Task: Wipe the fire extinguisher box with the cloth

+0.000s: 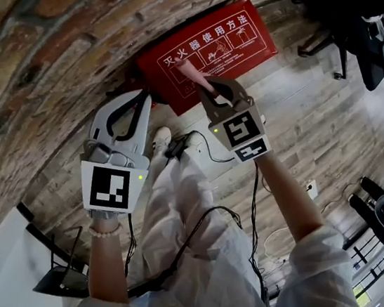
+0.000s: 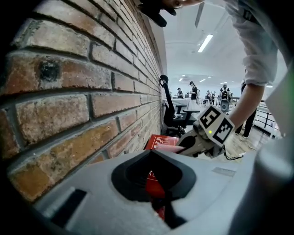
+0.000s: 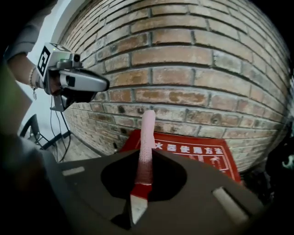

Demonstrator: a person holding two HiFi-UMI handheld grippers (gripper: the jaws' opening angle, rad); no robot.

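The red fire extinguisher box point(image 1: 209, 49) lies low against the brick wall point(image 1: 57, 54), white print on its face. My right gripper point(image 1: 204, 87) hovers just in front of the box, shut on a folded pink cloth point(image 1: 193, 73) that sticks out toward it. In the right gripper view the cloth point(image 3: 147, 142) rises straight from the gripper point(image 3: 139, 195), over the box point(image 3: 195, 150). My white left gripper point(image 1: 144, 97) is shut and holds nothing, left of the box beside the wall. Its own view shows the left gripper point(image 2: 166, 205), the box point(image 2: 159, 141) and the right gripper point(image 2: 207, 134) beyond.
The floor is wood plank. A black cable point(image 1: 209, 150) runs by the person's white-trousered legs point(image 1: 185, 207). Black office chairs point(image 1: 365, 25) stand at the right. A black metal stand point(image 1: 59, 267) is at the lower left. People stand far off in the room point(image 2: 206, 96).
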